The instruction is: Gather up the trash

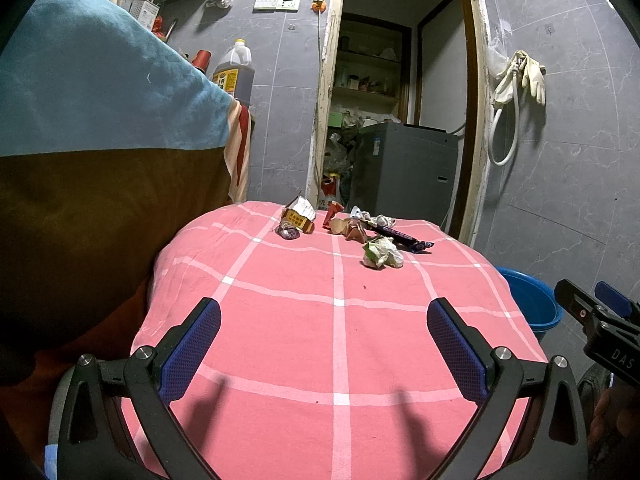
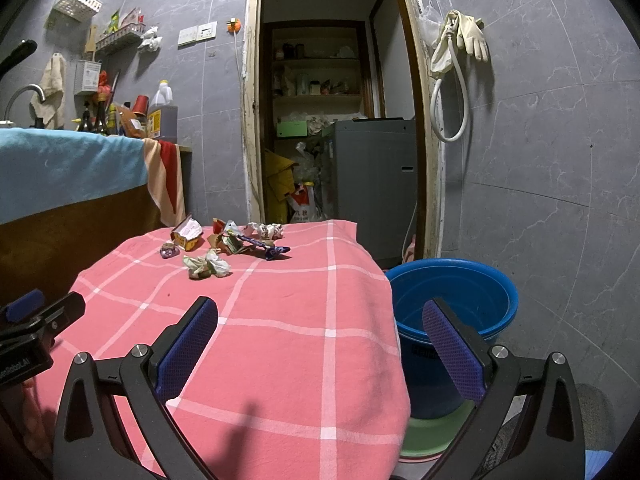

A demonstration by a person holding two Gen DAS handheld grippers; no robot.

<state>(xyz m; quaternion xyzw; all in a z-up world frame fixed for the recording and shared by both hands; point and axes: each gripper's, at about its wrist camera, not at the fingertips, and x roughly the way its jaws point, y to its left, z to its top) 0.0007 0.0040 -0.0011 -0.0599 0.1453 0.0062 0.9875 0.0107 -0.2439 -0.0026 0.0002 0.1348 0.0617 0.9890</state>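
Note:
Several pieces of trash lie at the far end of the pink checked cloth (image 1: 340, 340): a crumpled white and green paper ball (image 1: 382, 254) (image 2: 206, 266), a torn yellow carton (image 1: 298, 218) (image 2: 186, 234), a small purple wrapper (image 1: 289, 232) (image 2: 169, 251), brown and red scraps (image 1: 346, 226) (image 2: 226, 240) and a dark blue wrapper (image 1: 404, 236) (image 2: 266, 248). My left gripper (image 1: 324, 320) is open over the near part of the cloth, holding nothing. My right gripper (image 2: 320, 320) is open at the cloth's right edge, empty. A blue bucket (image 2: 452, 300) (image 1: 528, 300) stands on the floor to the right.
A blue and brown cloth-covered counter (image 1: 100, 140) rises on the left, with an oil jug (image 1: 236, 76) behind it. An open doorway (image 2: 328, 100) behind the table shows shelves and a grey washing machine (image 2: 368, 168). Gloves and a hose (image 2: 456, 52) hang on the right wall.

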